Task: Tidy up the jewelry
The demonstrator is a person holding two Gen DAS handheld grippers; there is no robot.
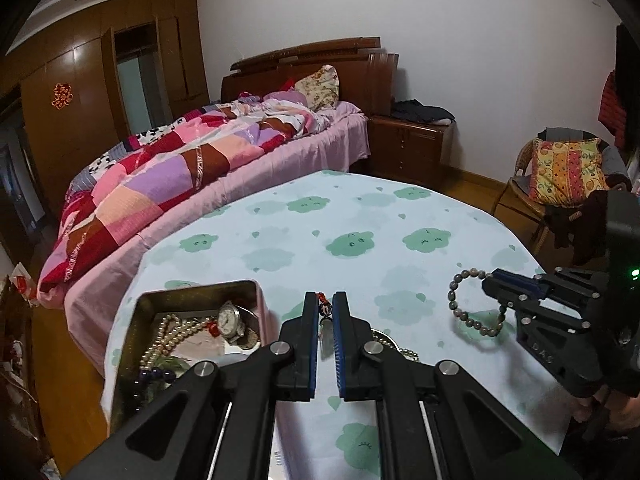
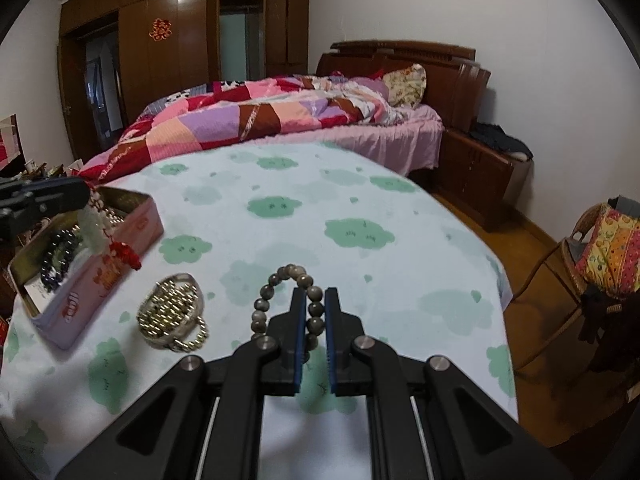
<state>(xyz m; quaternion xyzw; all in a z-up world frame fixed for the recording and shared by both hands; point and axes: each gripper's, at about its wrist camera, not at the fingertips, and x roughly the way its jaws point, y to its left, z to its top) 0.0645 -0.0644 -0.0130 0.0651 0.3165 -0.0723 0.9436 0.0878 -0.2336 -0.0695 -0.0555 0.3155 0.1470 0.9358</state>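
Over the cloud-print tablecloth (image 2: 360,184), the right gripper (image 2: 316,300) is clamped on a grey bead bracelet (image 2: 276,280), lifted clear of the cloth with its loop hanging beyond the fingertips. The left gripper (image 1: 326,306) pinches a pendant with a pale stone and red tassel (image 2: 120,254), which dangles at the edge of the pink tin (image 2: 132,236); a watch (image 1: 230,318), pearls and dark beads already lie inside. A good next move, I judge, is to carry each piece over the open tin, lower it below the rim, then let go, so nothing snags or rolls away. A gold chain heap (image 2: 172,310) waits on the cloth beside the tin. Red lettering marks the tin's side, but I cannot read it.
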